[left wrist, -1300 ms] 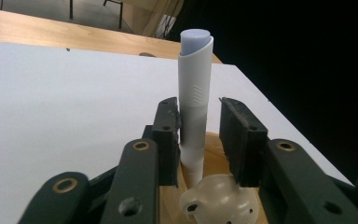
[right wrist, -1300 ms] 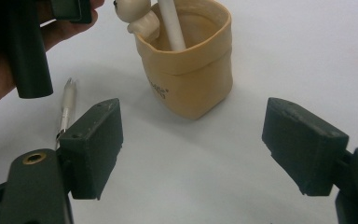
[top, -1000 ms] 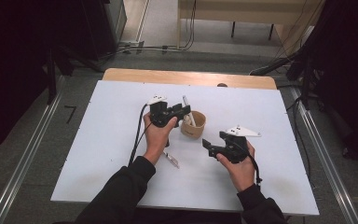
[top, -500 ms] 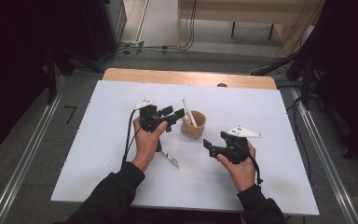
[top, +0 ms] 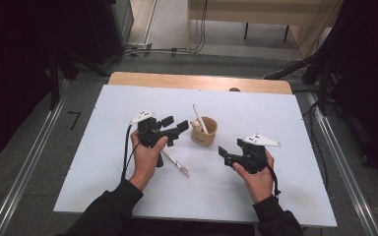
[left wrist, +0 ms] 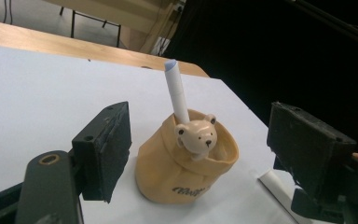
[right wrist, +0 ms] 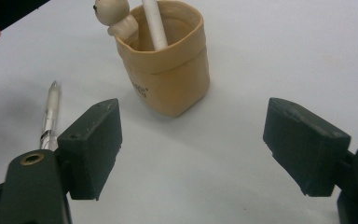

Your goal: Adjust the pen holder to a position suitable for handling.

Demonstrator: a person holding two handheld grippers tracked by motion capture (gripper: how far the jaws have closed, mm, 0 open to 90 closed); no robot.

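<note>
tan bear cup (left wrist: 186,168) (script lettering unreadable)

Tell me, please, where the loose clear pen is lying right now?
In the high view, the clear pen lies flat on the white table, beside the left hand and left of the tan bear-topped cup.

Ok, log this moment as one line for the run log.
left gripper: jaws just opening, empty, beside holder | pen holder: upright, white pen inside | right gripper: open, empty | second pen: flat on table

The tan pen holder (left wrist: 186,163) looks like soft matt rubber with a smooth bear head; the white pen (left wrist: 176,91) inside it looks matt plastic; the table (top: 285,118) is smooth white.
</note>
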